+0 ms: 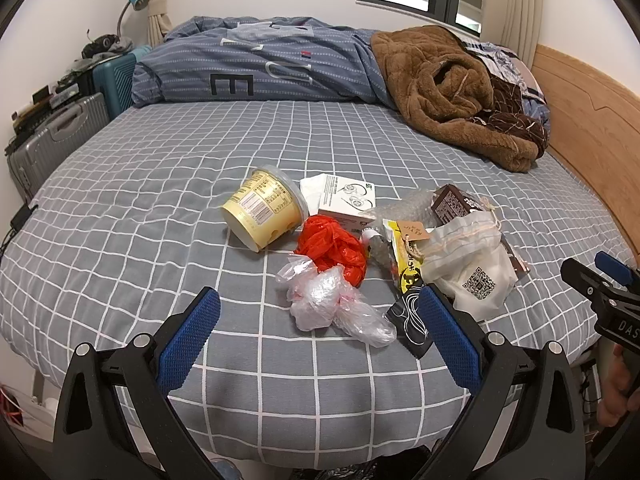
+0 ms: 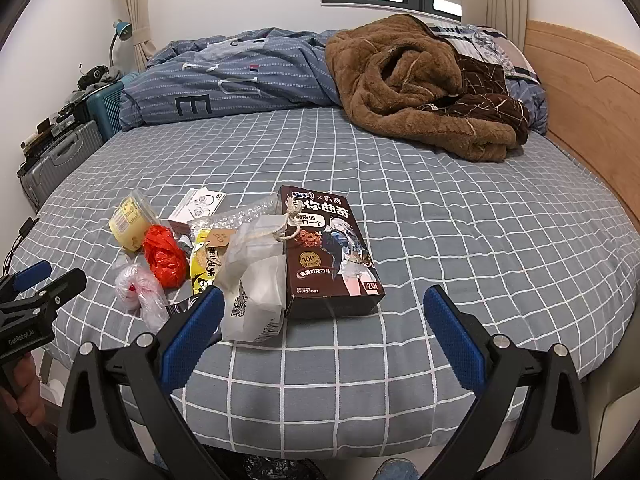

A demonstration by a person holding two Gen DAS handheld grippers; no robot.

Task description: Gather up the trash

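So the trash is all dumped in one loose heap on the bed, near the front edge, which looks handy since everything can be reached from where the tongs are held.

Left tongs are spread wide and empty, hung over the near edge with the clear bag just beyond the tips, so that's probably what gets picked first. Right tongs are released too, nothing between the pads, lined up toward the brown box and the white pouch.

Orientation stuff: the box is laid flat, long axis running near-to-far, its near short end turned toward the right tongs. The yellow tub is tipped on its side, lidded top pointed far and a bit right, base toward near-left. The red bag is just crumpled, no real axis. A white carton is tucked behind it.

No bin can be seen in either view.
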